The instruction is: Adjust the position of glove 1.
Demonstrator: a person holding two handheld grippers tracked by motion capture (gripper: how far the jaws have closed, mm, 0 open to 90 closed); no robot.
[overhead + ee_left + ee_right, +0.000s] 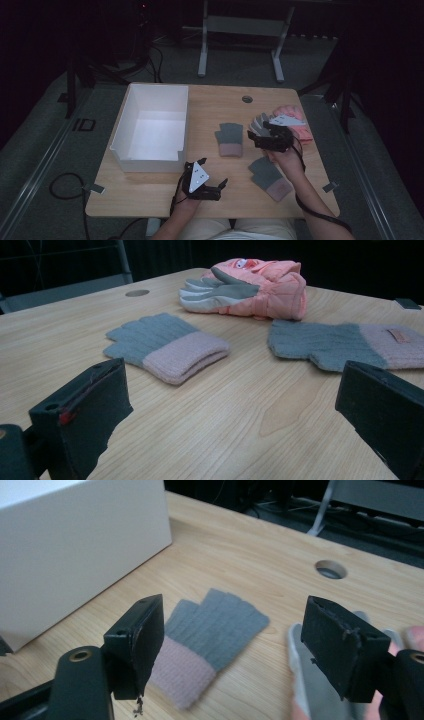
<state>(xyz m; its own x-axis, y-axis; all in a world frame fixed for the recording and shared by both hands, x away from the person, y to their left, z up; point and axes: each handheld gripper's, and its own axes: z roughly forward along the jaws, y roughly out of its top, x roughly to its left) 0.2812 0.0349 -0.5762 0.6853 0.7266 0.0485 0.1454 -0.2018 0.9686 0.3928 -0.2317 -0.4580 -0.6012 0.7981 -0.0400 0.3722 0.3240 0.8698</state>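
Note:
Two grey knit gloves with pink cuffs lie on the wooden table: one [230, 138] [165, 345] [210, 635] mid-table, the other [270, 177] [345, 342] nearer the front right. A pink padded glove pair [295, 122] [255, 287] with a grey-white palm [258, 125] [310, 685] rests at the right. My right gripper [252, 138] [235, 612] is open, hovering over the padded glove's fingers and facing the mid-table knit glove. My left gripper [222, 189] [235, 377] is open near the front edge, holding nothing, pointing right toward the gloves.
An open white box [150, 127] [75, 545] stands on the table's left half, empty inside. A round cable hole [247, 99] [330, 570] [137, 292] sits near the far edge. Metal stand legs [202, 55] stand on the floor beyond the table.

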